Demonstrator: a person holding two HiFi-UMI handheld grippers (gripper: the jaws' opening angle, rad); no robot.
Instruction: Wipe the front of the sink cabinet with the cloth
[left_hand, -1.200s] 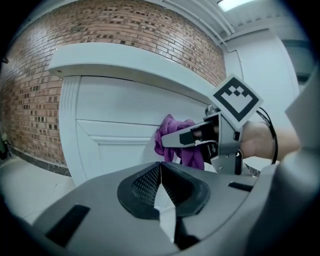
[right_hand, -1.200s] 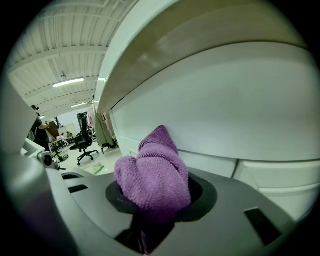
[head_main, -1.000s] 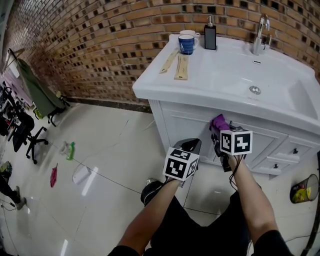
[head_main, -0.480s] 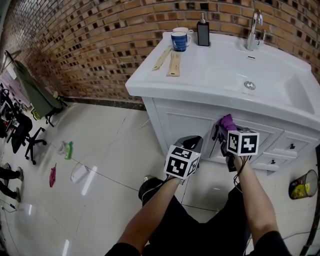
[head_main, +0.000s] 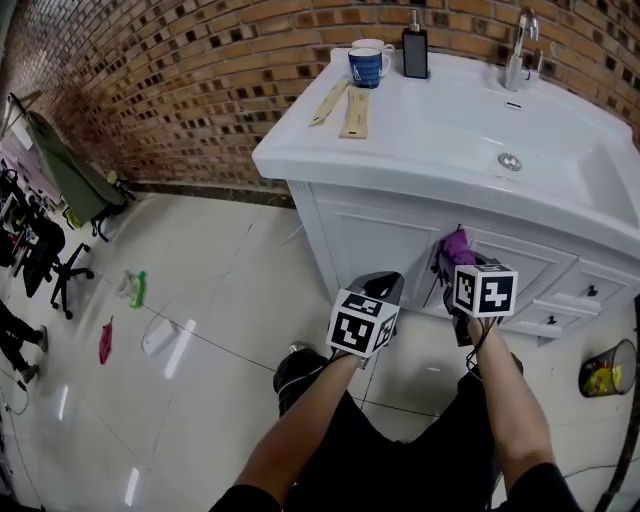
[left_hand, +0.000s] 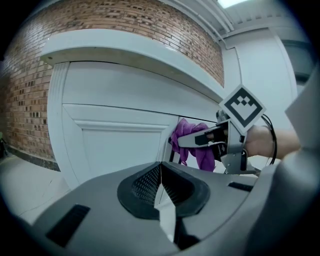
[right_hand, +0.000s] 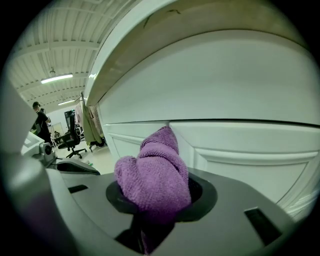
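Since a second ago, the purple cloth (head_main: 458, 243) has slid a little to the right along the white sink cabinet (head_main: 365, 240). The right hand-held gripper (head_main: 452, 262) is clamped on the cloth and pushes it against the cabinet front, just under the edge of the worktop (head_main: 420, 140). The left hand-held gripper (head_main: 380, 290) is near it on the left, in front of the cabinet door. Its jaws are closed together with nothing between them.
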